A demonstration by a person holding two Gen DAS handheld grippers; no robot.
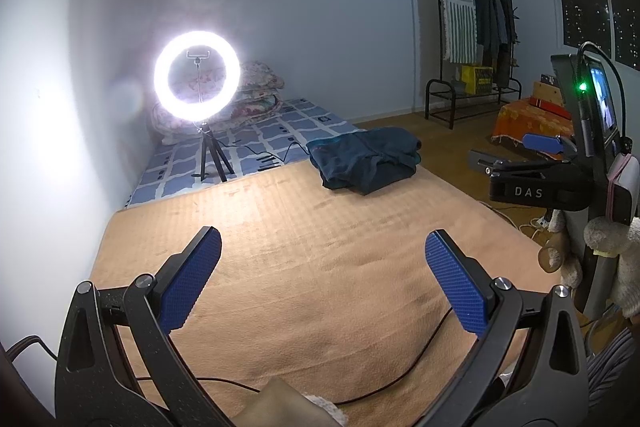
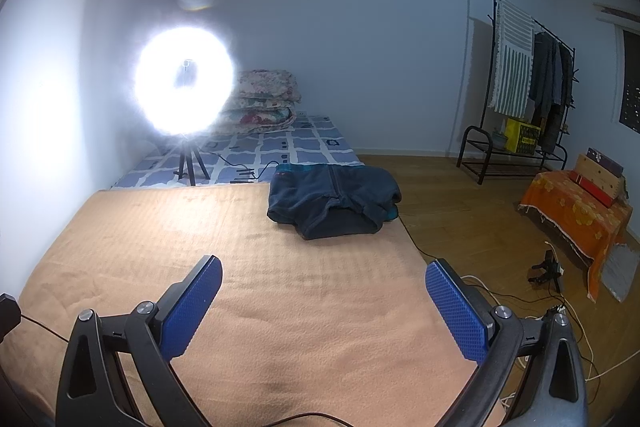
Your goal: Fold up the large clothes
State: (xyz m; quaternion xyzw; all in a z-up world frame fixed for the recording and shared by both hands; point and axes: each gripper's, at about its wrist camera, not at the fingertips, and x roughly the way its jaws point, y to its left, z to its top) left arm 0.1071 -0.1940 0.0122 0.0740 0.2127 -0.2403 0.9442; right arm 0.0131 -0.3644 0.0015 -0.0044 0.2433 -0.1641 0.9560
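My left gripper [image 1: 323,275]: fingers spread wide, holding nothing, over the tan blanket [image 1: 304,227].
My right gripper [image 2: 323,301]: spread too, empty.
Dark folded garment [image 2: 334,201]: on the blanket's far right corner, well beyond my fingers.
Ring light [image 1: 197,73]: glaring, far left.

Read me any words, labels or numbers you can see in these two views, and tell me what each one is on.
"DAS": white letters on the black body of the right gripper, seen from the left wrist view.
Yellow box under the clothes rack: dark printing, too small to read.
Small screen mounted on the right gripper: an image shows, nothing legible.
Nothing readable on the folded dark garment.
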